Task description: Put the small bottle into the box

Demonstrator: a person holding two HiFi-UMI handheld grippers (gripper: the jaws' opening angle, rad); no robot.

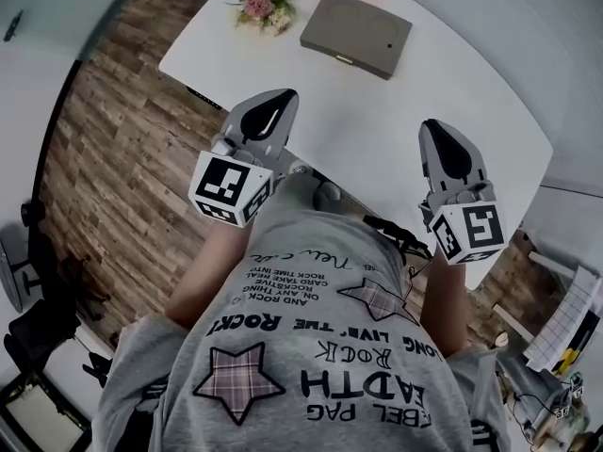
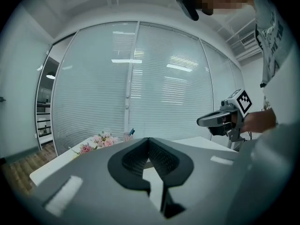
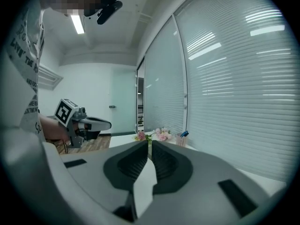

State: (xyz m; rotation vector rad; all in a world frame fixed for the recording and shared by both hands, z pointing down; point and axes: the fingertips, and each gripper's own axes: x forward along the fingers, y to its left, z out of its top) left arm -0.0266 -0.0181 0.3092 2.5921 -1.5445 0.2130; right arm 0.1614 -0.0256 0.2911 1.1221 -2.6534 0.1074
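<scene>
Two grey grippers, left gripper (image 1: pixel 275 102) and right gripper (image 1: pixel 441 132), hover above the white table (image 1: pixel 377 111), both with jaws pressed together, empty. The flat grey rectangular box (image 1: pixel 356 34) lies farther back, beside pink flowers (image 1: pixel 264 8).

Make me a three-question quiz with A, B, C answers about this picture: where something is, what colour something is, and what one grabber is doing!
1. Where is the grey box?
A on the floor
B on the white table
C on a chair

2. What colour are the flowers?
A blue
B yellow
C pink

3. How are the fingers of the left gripper?
A shut with nothing between them
B wide open
C shut on a bottle

Answers:
1 B, the box lies flat on the tabletop.
2 C, the blooms beside the box are pink.
3 A, the left gripper view shows its fingers touching, with nothing in them.
</scene>
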